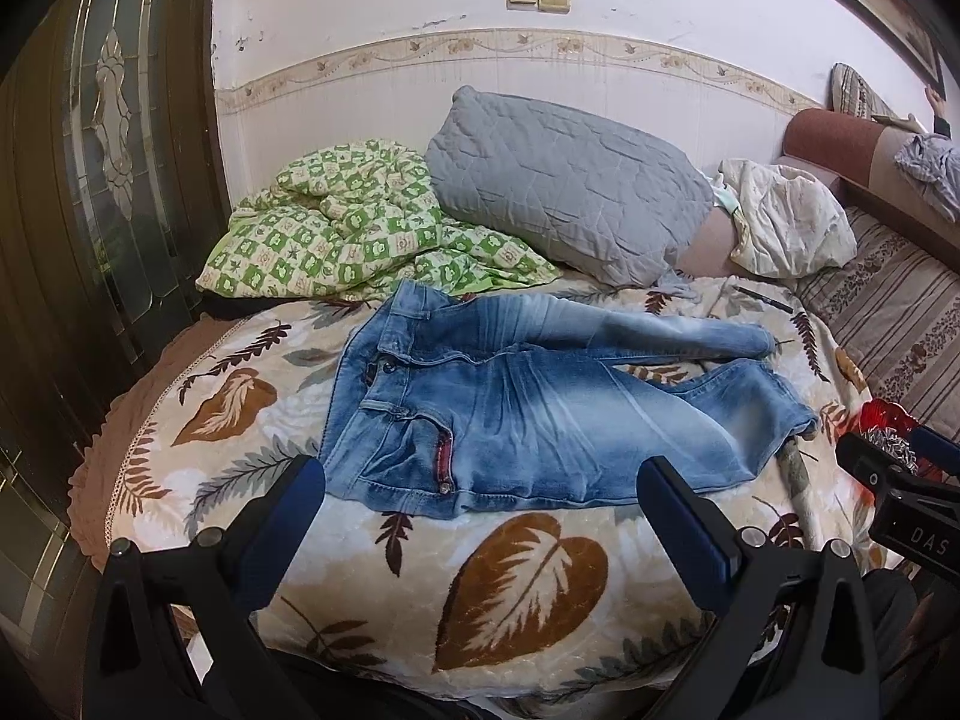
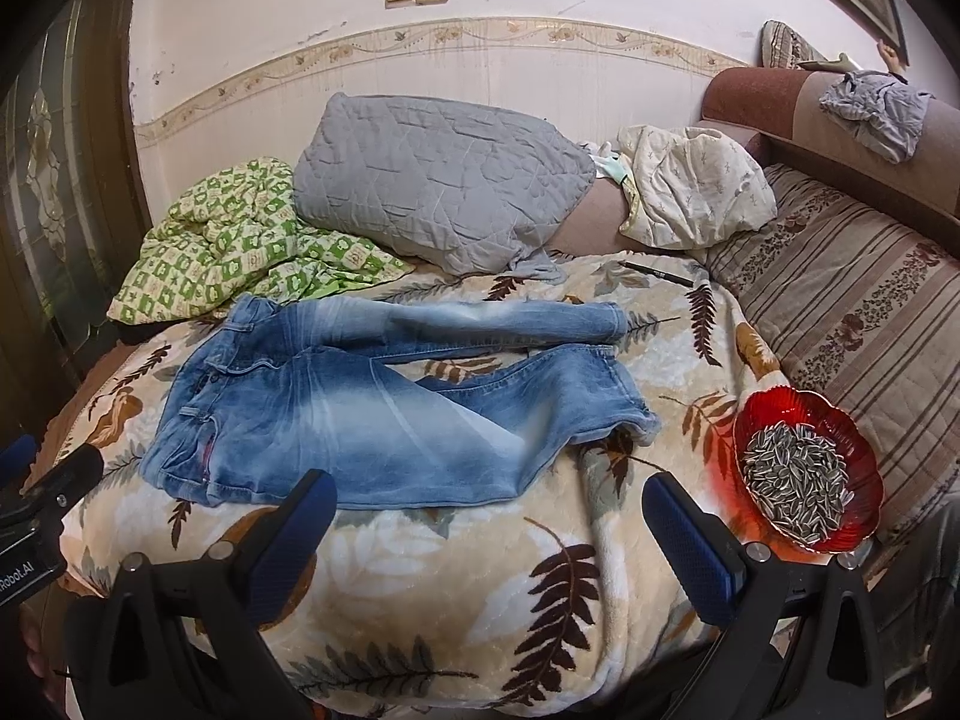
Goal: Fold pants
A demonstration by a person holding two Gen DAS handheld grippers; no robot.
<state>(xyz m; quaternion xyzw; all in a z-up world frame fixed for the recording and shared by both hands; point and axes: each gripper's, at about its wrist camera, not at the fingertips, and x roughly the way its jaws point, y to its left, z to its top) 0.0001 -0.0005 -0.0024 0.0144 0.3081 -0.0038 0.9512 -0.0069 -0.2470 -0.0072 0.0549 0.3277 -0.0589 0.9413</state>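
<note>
The grey pillow (image 2: 432, 192) hides part of the green checked quilt (image 2: 240, 246); the red bowl (image 1: 888, 420) sits half behind the right tongs (image 1: 900, 480).

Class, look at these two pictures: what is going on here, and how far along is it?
A person holds a gripper in each hand over a bed, about to fold a pair of jeans. The jeans lie spread on the leaf-patterned blanket, waistband to the left, legs apart, not yet folded. The left gripper and right gripper are both open, touching nothing. A red bowl of sunflower seeds sits beside the leg ends, and a grey pillow lies behind.
</note>
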